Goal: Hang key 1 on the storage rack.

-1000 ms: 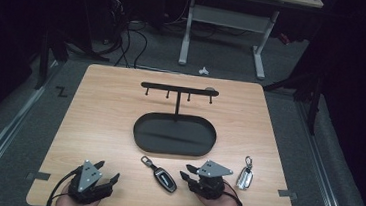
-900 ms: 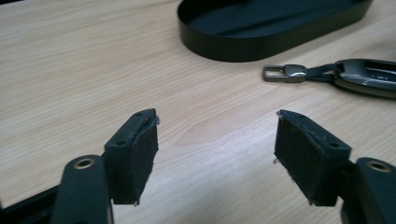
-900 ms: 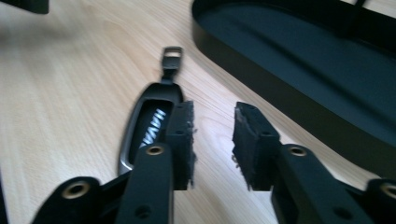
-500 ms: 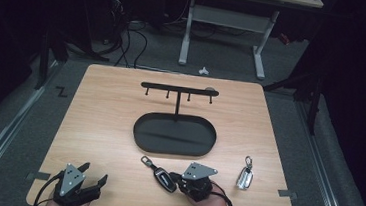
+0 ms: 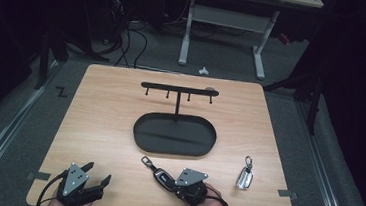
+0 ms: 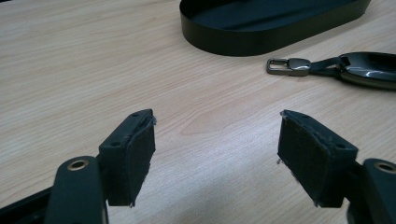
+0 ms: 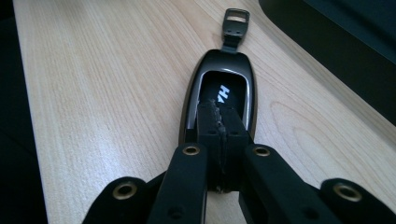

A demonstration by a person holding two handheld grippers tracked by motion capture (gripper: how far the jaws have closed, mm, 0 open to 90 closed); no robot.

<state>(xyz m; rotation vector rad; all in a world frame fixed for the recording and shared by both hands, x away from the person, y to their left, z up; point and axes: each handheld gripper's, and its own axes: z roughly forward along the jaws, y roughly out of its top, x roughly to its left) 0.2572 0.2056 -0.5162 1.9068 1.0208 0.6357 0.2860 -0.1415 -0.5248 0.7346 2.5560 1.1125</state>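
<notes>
- We have our right gripper [image 5: 180,184] down on the black car key fob [image 5: 163,177], which lies flat on the bench [image 5: 98,126] just in front of the black oval tray [image 5: 174,135].
- In the right gripper view the jaws are pressed fully together, pad against pad, with their tips resting over the near end of the fob [image 7: 219,100]. Nothing sits between the pads, so we judge that the fob is not gripped: the tips touch or hover over its top face, and we cannot tell which.
- Our left gripper [image 5: 95,174] sits at the near left corner of the bench with its jaws spread wide and nothing between them. In the left gripper view its pads [image 6: 140,161] frame bare wood, with the fob's metal clip [image 6: 286,66] well ahead to the right.
- A second, silver key fob [image 5: 245,176] lies on the bench to the right of the tray, untouched.
- The hook rack [image 5: 178,89] standing at the back of the tray carries nothing, and the tray itself is empty.
- So we are at the very start, as we read it: no key is lifted, hung or put away. A proper grip on the black fob and its placing are left to do, then likely the same for the silver one.
</notes>
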